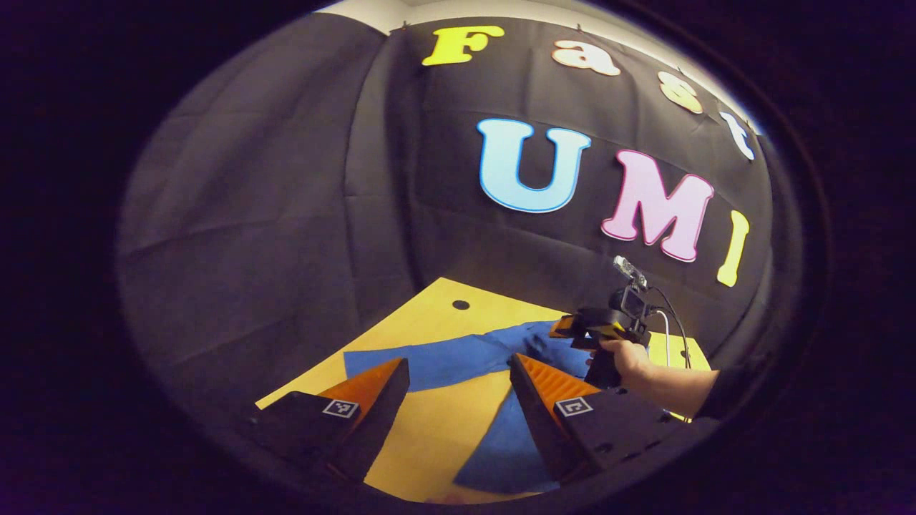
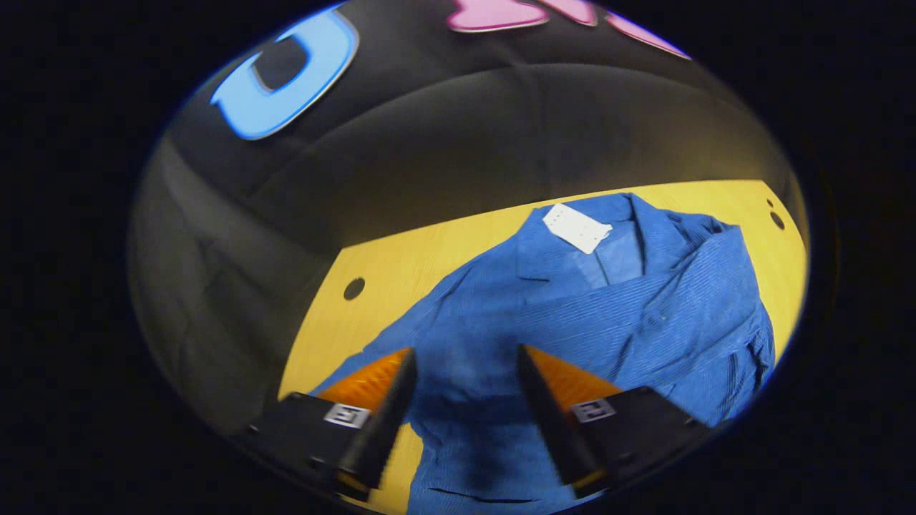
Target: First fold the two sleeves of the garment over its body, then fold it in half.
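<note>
Left tool nearest the lens, jaws spread and holding nothing; blue garment lies flat on the yellow counter just ahead of and under its right finger, likely spread out so the sleeves can be reached. Right tool, held in a hand ahead and to the right of the left tool, is also released, hovering over cloth lying between its fingers. A sleeve band runs across the body ahead of it, white tag beyond.
</note>
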The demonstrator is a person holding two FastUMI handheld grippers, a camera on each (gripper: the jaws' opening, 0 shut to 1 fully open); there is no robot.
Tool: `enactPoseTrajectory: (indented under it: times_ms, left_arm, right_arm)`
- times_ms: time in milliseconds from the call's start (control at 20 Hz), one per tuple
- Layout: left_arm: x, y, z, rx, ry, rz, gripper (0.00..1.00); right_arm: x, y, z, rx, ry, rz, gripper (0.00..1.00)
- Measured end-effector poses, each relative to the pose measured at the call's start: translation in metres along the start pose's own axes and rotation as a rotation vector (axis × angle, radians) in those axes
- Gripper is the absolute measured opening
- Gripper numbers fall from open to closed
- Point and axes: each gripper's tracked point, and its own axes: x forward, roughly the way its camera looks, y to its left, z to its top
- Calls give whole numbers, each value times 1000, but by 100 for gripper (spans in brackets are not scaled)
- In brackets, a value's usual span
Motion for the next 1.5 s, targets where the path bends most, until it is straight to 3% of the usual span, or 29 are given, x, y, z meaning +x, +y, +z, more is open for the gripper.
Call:
enactPoseTrajectory:
  times_ms: [100, 300, 450, 600, 900, 950, 1150, 1250, 1450, 1500]
  left_arm:
    - [8, 34, -11, -13, 25, 59, 82]
    - [52, 93, -25, -50, 70, 146, 83]
    - [95, 109, -53, -184, 197, 90, 83]
    - [124, 138, -80, -275, 288, 155, 85]
    - [170, 144, -113, -195, 391, 270, 81]
    - [171, 144, -116, -197, 406, 293, 85]
    - [172, 139, -127, -218, 475, 359, 85]
    - [176, 143, -130, -158, 464, 394, 88]
    - [179, 146, -121, -161, 428, 405, 83]
    - [179, 143, -121, -155, 430, 395, 76]
  right_arm:
    - [5, 14, -10, -66, -30, -29, 98]
    - [-40, 13, 7, -108, -129, -26, 99]
    - [-88, -3, 19, -159, -201, -26, 99]
    - [-134, -29, 21, -239, -278, -47, 98]
    - [-192, -77, -8, -259, -276, -69, 98]
    - [-195, -87, -11, -267, -276, -81, 98]
    - [-208, -125, -19, -249, -241, -132, 98]
    - [-212, -141, -19, -225, -234, -154, 98]
    - [-217, -165, -26, -202, -211, -175, 98]
    - [-217, -169, -29, -195, -199, -178, 98]
